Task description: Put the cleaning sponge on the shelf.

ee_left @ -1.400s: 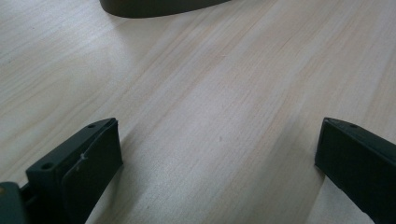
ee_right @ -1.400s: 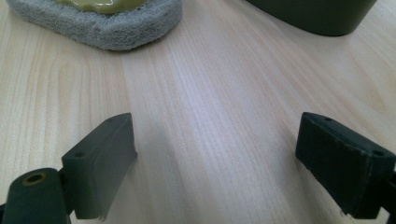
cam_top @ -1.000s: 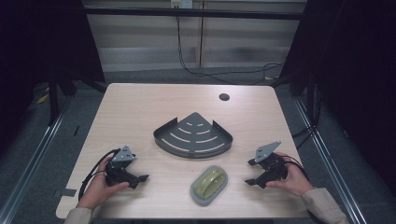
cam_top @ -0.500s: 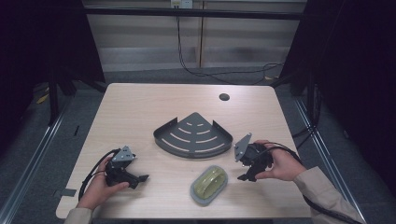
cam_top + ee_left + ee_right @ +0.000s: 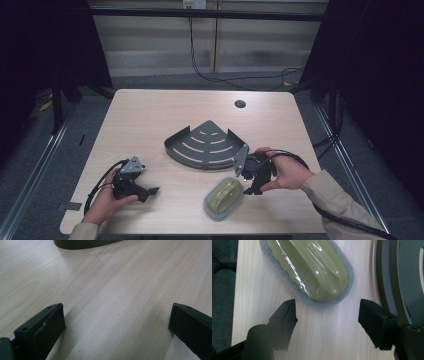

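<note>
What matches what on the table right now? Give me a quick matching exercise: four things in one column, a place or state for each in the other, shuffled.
Things:
1. rack
2. scrubber
3. left gripper
4. right gripper

Places or states:
A. open, over bare wood at the near left
B. green with a grey rim, near the front edge
C. dark, fan-shaped, mid-table
D. open, jaws pointing at the scrubber's end

Pairs: 1-C, 2-B, 3-A, 4-D
</note>
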`<state>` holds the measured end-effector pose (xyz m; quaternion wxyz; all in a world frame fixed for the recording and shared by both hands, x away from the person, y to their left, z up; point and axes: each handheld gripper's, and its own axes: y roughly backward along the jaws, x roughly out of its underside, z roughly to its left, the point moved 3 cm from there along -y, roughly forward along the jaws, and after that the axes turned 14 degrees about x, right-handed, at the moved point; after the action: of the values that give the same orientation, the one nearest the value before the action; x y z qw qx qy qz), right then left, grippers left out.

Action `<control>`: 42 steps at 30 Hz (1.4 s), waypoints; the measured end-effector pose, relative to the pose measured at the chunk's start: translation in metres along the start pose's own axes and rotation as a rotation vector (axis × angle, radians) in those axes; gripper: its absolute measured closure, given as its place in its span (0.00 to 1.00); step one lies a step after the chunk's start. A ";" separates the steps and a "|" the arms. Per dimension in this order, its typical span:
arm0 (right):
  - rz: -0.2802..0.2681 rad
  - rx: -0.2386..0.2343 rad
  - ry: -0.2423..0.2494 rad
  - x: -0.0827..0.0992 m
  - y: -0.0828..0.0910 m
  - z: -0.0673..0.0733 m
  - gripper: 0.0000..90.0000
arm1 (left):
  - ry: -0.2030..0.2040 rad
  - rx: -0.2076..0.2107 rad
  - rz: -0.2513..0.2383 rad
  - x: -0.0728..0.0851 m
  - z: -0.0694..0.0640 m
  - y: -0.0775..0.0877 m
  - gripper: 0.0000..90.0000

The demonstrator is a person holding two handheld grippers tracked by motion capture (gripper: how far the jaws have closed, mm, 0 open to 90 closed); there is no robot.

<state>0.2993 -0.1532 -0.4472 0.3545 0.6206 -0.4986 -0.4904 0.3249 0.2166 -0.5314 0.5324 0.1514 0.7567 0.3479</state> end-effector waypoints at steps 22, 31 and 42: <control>0.035 -0.065 0.161 -0.053 -0.022 0.010 0.62 | 0.004 0.003 -0.003 0.000 0.000 0.000 0.00; 0.062 -0.095 0.129 -0.056 -0.017 0.007 0.79 | 0.004 0.003 -0.002 0.000 0.000 0.000 0.00; 0.094 -0.080 0.019 -0.045 0.002 -0.005 0.79 | 0.004 0.000 -0.006 0.000 0.000 0.000 0.00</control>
<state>0.3030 -0.1104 -0.4325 0.4066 0.5865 -0.5037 -0.4868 0.3247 0.2162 -0.5315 0.5318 0.1483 0.7582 0.3468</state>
